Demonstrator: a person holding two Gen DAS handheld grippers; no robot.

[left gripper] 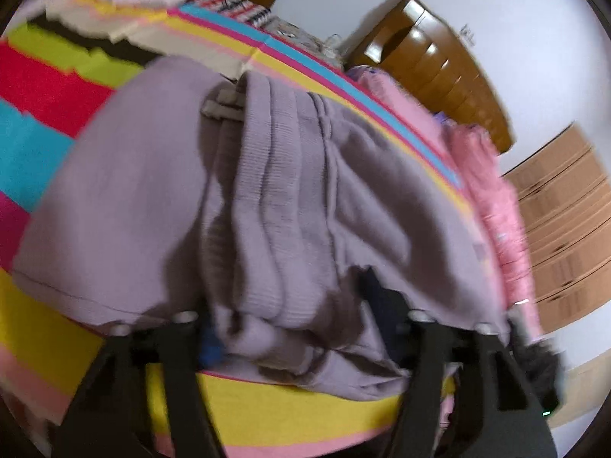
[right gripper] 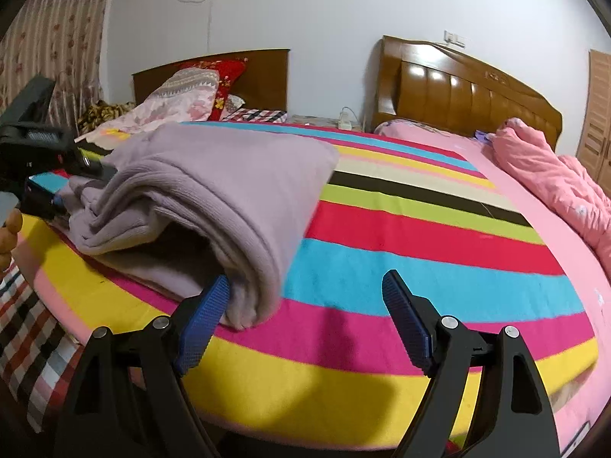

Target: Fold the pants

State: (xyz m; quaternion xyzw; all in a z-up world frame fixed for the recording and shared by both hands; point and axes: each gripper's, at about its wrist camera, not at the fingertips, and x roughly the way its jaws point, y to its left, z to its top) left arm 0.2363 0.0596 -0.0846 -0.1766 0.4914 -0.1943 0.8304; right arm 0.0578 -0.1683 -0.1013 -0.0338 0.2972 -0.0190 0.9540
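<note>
Closest in the right wrist view, the right gripper (right gripper: 305, 305) stands released, its blue-padded fingers (right gripper: 202, 324) spread wide; the left-hand pad just touches the near folded edge of the lilac pants (right gripper: 214, 198), while the other pad hangs free above the striped blanket (right gripper: 420, 252). The pants lie in a thick, layered bundle near the front edge of the bed, on the left of this view, their folds rounded and open towards the camera. At the bundle's far left end the left gripper (right gripper: 57, 187) reaches into the cloth, with part of a hand (right gripper: 9, 229) at the picture's edge. In the left wrist view the left gripper (left gripper: 290, 339) has bunched pants (left gripper: 267, 206) fabric between its fingers and looks clenched on it, though blur and draped cloth hide the pads. Beyond the pants the bright stripes of the blanket (left gripper: 46, 87) run across the bed. Farther off lies a crumpled pink quilt (right gripper: 553, 183), then a brown wooden headboard (right gripper: 466, 87) against the white wall (right gripper: 343, 7), with a second bed carrying pillows (right gripper: 191, 95) at the left.
</note>
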